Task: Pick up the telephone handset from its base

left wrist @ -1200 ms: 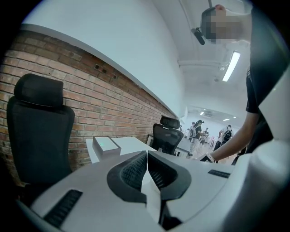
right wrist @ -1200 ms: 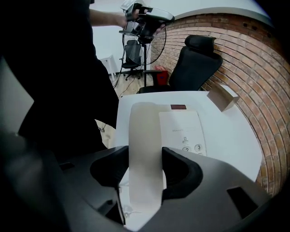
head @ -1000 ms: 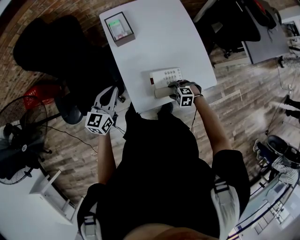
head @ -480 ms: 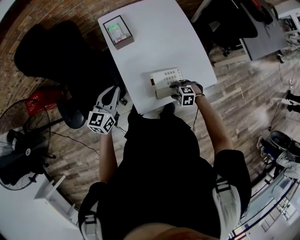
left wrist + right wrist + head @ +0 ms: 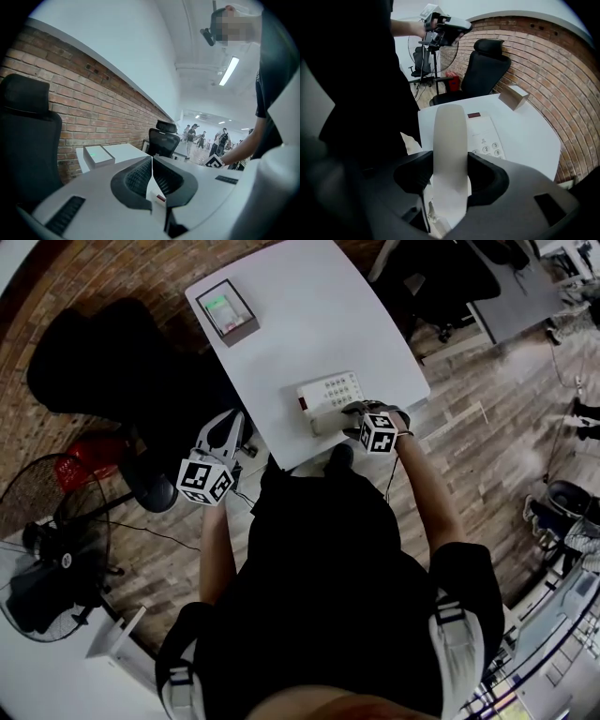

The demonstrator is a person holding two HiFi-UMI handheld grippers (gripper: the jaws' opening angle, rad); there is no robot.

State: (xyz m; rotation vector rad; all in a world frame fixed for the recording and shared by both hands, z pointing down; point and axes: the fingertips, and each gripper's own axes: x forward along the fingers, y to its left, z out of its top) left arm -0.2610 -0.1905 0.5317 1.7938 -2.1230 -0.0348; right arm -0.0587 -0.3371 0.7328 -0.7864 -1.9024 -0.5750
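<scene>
My right tongs (image 5: 450,174) clamp their black pads on the handset (image 5: 450,131), a smooth, cream, rounded plastic bar that runs straight ahead between the jaws. Just right of it lies the flat base (image 5: 487,136) with small round number keys, on the matte white table (image 5: 529,136). My left tongs (image 5: 152,180) are held off the table's edge, closed on nothing, with their ribbed black pads meeting.
</scene>
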